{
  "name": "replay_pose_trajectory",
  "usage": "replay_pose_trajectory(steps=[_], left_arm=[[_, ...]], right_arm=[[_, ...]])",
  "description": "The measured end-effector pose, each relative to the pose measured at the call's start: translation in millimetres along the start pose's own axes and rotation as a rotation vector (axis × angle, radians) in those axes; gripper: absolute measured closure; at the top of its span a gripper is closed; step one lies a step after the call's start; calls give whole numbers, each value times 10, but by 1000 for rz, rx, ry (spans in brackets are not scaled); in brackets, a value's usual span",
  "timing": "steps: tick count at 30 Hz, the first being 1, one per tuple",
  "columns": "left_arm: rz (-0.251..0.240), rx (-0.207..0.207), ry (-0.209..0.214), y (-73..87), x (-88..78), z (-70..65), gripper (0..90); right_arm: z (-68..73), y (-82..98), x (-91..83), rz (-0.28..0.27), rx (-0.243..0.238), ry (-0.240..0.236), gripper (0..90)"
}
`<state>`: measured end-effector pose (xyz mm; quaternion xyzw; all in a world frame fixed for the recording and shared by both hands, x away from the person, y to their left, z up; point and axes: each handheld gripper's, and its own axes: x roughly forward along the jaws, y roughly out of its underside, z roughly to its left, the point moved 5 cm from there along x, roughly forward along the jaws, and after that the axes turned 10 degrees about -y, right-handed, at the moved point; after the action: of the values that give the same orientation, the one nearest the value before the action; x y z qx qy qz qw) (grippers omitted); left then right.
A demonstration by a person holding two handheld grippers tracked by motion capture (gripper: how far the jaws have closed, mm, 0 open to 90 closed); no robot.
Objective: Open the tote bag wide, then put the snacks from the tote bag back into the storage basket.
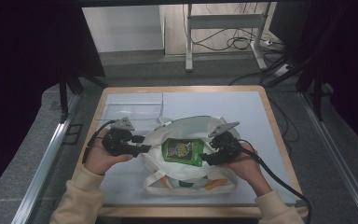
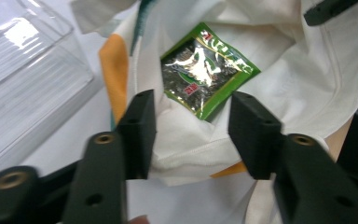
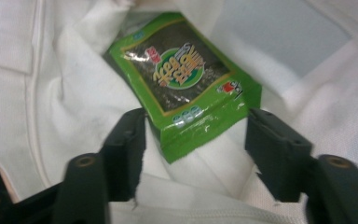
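A white cloth bag (image 1: 186,179) with orange and green print lies open on the table. A green snack packet (image 1: 182,151) rests in its mouth. My left gripper (image 1: 144,148) is at the bag's left rim and my right gripper (image 1: 205,157) at its right rim. In the left gripper view the gripper (image 2: 191,135) stands open, with the bag's cloth (image 2: 307,70) and the packet (image 2: 205,70) beyond the jaws. In the right gripper view the gripper (image 3: 196,140) is open too. The packet's (image 3: 182,79) near corner lies between the jaws, untouched, on the bag's cloth (image 3: 74,84).
A clear plastic box (image 1: 130,109) stands at the back left of the white mat, close to the bag; in the left gripper view the box (image 2: 23,84) is at the left. The table's wooden rim (image 1: 182,88) frames the mat.
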<state>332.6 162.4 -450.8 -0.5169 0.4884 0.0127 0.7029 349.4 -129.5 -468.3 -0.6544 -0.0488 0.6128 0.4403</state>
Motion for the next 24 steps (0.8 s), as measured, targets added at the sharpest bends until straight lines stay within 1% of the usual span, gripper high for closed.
replay_pose_trajectory(steps=[2,4,6,8,11,12,14,15,16,19,24], left_arm=[[-3,-17,-13,17,-30,32,403],[-3,-30,-30,39,-48,64,363],[-7,-41,-30,59,-58,90,349],[-1,-46,-31,76,-57,101,337],[11,-43,-28,102,-39,120,326],[13,-48,-31,110,-32,124,322],[19,-44,-37,124,-26,143,319],[19,-47,-36,130,-28,148,318],[17,-50,-36,133,-33,152,318],[11,-53,-38,138,-49,165,316],[8,-53,-37,147,-62,169,309]], right_arm=[[16,-9,-2,-18,10,-12,321],[26,-15,1,-30,24,-18,298],[40,-17,10,-32,44,-22,285],[57,-22,25,-34,58,-27,271],[92,-51,61,-40,82,-36,231],[101,-64,70,-43,86,-33,221],[108,-83,81,-51,110,-47,213],[108,-90,84,-47,121,-40,211],[107,-97,82,-48,120,-32,211],[114,-119,78,-47,138,-25,210],[137,-169,90,-43,190,-1,205]])
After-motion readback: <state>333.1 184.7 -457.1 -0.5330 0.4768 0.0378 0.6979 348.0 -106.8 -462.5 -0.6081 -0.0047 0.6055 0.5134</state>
